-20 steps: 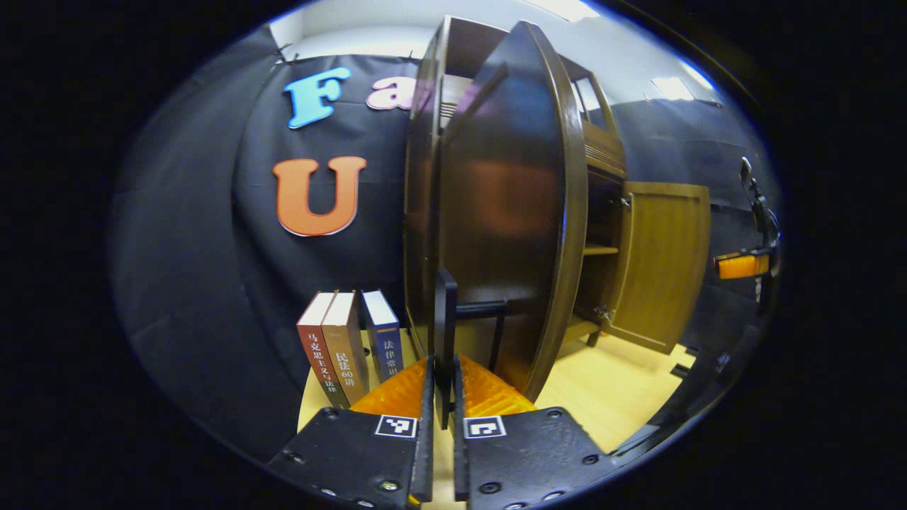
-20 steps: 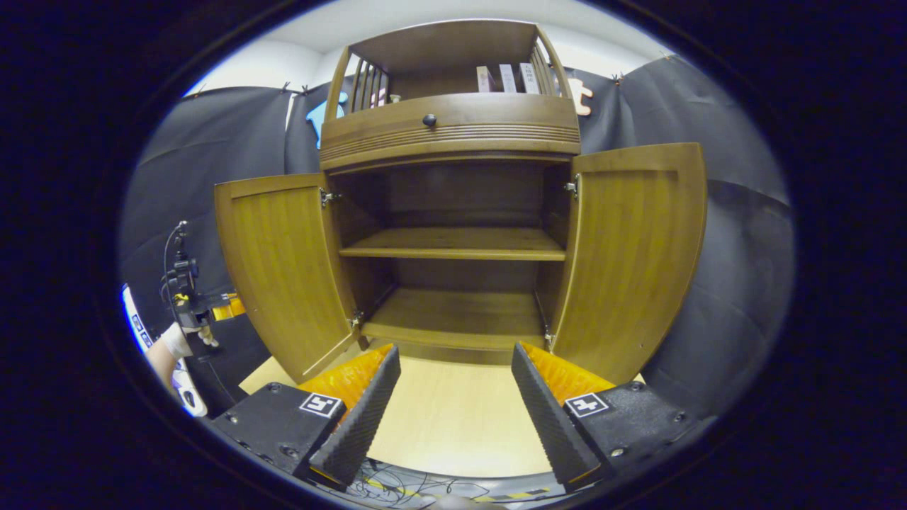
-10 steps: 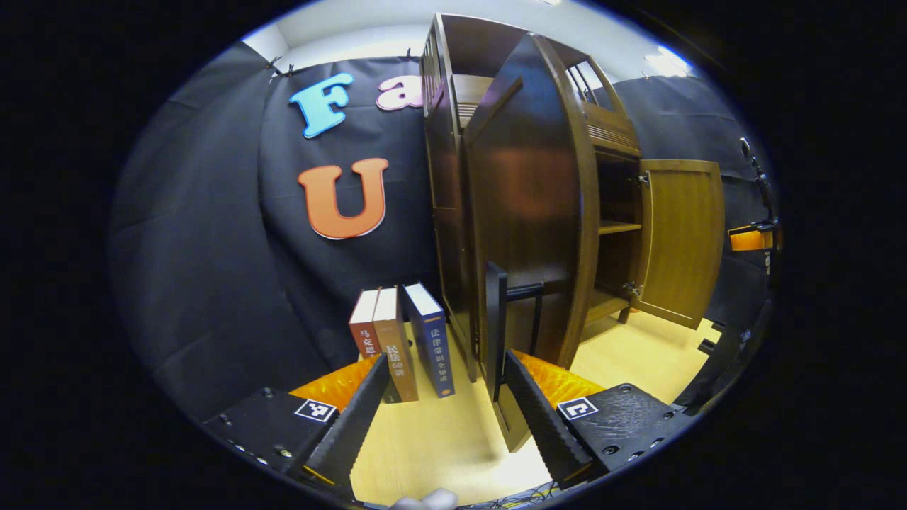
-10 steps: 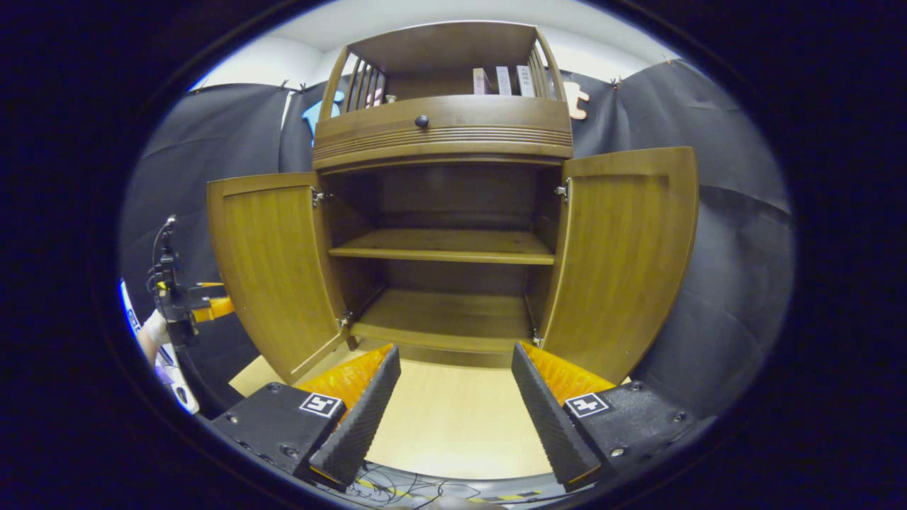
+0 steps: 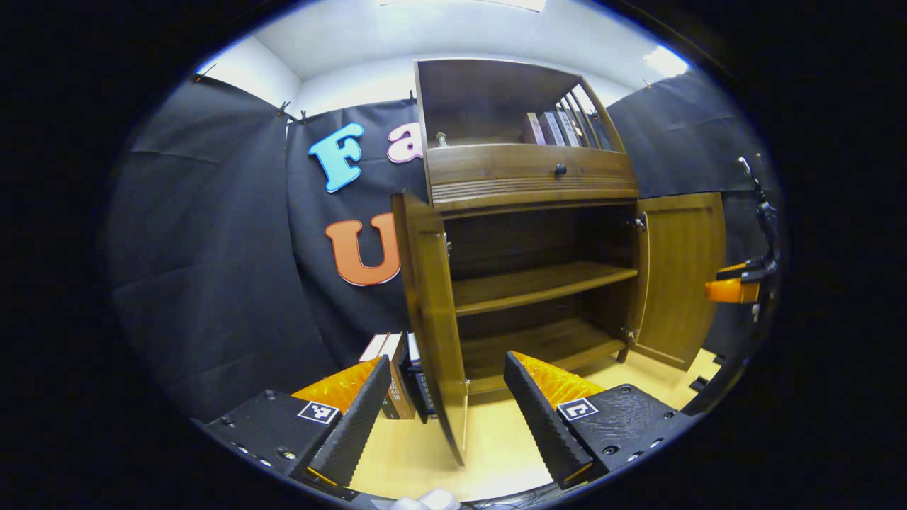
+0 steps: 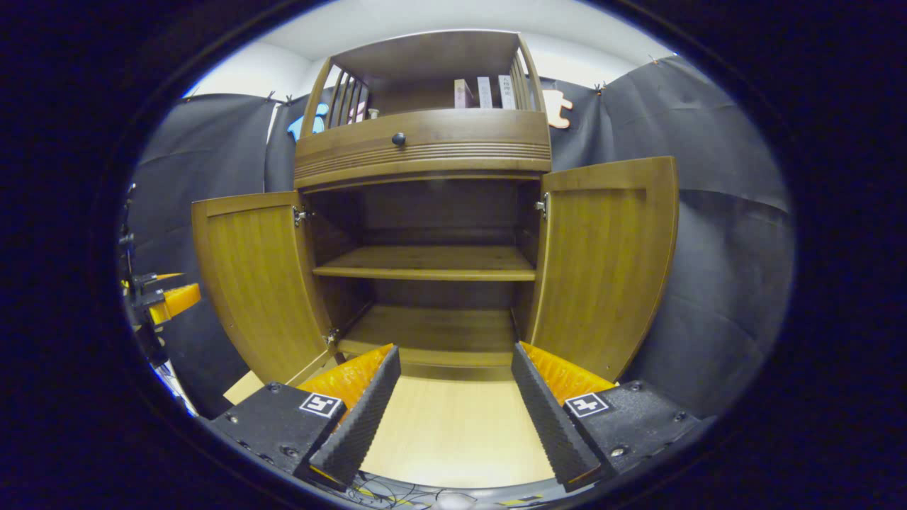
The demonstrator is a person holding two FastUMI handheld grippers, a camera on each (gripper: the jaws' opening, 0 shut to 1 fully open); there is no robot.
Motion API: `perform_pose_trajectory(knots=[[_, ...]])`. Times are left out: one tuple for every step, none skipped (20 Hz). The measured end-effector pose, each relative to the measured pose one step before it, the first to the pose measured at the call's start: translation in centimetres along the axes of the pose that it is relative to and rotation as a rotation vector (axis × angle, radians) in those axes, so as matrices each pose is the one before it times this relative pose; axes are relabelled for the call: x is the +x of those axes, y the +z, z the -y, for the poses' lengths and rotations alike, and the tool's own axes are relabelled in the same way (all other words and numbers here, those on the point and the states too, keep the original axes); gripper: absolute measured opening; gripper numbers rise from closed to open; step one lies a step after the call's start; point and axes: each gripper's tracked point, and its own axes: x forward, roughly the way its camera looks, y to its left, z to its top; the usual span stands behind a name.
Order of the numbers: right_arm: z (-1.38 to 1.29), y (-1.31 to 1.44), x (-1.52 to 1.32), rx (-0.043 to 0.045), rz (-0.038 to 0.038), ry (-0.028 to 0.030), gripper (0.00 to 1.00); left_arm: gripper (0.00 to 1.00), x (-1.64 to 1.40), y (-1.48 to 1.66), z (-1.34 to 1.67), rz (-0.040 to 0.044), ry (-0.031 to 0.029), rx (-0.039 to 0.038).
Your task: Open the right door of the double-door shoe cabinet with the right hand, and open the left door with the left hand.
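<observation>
The brown shoe cabinet [image 6: 425, 145] stands with both doors swung open. In the right gripper view the left door [image 6: 255, 283] and the right door [image 6: 602, 262] flank two bare shelves [image 6: 425, 262]. My right gripper [image 6: 453, 350] is open in front of the cabinet, holding nothing. In the left gripper view the left door [image 5: 429, 319] is edge-on. Its free edge stands in the gap of my open left gripper [image 5: 446, 360] and touches neither finger. The right door [image 5: 680, 276] hangs open farther off.
Three books [image 5: 393, 382] stand on the wooden table [image 6: 453, 432] to the left of the cabinet. More books [image 6: 482, 92] sit in the top rack above a drawer knob [image 6: 398, 139]. The other gripper [image 5: 737, 289] shows at the right edge.
My left gripper has let go of the left door's handle, opened wide, and swung round to face the cabinet's front. The right gripper has shifted slightly and stays open.
</observation>
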Motion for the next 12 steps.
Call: perform_pose_trajectory(knots=[[0.082, 0.160, -0.130, 0.00452, 0.00591, -0.00188, 1.00, 0.96, -0.026, 0.486, 1.498, -0.00270, -0.00160, -0.01892], [-0.007, 0.346, -0.123, 0.00457, 0.00937, -0.00104, 1.00, 0.96, 0.006, 0.370, 0.877, 0.00042, 0.00666, -0.00639], [0.137, 0.233, -0.180, 0.00172, 0.00894, -0.00510, 1.00, 0.96, -0.020, 0.555, 0.743, 0.00357, 0.01536, -0.00486], [0.161, 0.147, -0.202, -0.00171, 0.00586, -0.00549, 1.00, 0.96, 0.037, 0.178, 0.968, 0.00226, 0.00846, -0.00459], [0.316, 0.086, -0.200, -0.00115, 0.00439, -0.01112, 1.00, 0.96, 0.046, 0.006, 0.954, -0.00171, 0.00132, -0.01036], [0.304, 0.149, -0.319, 0.00151, 0.00842, -0.00764, 1.00, 0.96, -0.031, 0.053, 0.925, 0.00234, -0.00359, -0.01193], [0.262, 0.118, -0.282, 0.00275, 0.00712, -0.01177, 0.99, 0.96, 0.100, -0.113, 0.747, 0.00157, 0.00334, -0.01530], [0.309, 0.118, -0.236, 0.00083, 0.00283, -0.00837, 1.00, 0.96, 0.061, -0.250, 0.654, -0.00660, 0.00462, -0.01457], [0.319, -0.076, -0.256, -0.00187, 0.00288, -0.00946, 1.00, 1.00, -0.114, -0.322, 0.540, -0.00315, 0.00725, -0.00151], [0.364, 0.048, -0.244, -0.00104, 0.00643, -0.01164, 1.00, 0.96, 0.046, -0.005, 0.242, 0.01561, 0.02064, 0.01413], [0.497, 0.117, -0.195, -0.00237, 0.00714, -0.01584, 1.00, 0.96, 0.034, -0.415, 0.371, -0.00530, 0.01376, 0.01489], [0.348, 0.128, -0.149, -0.00022, 0.00664, -0.01316, 1.00, 0.96, -0.175, -0.378, 0.677, 0.00211, 0.00275, 0.01081]])
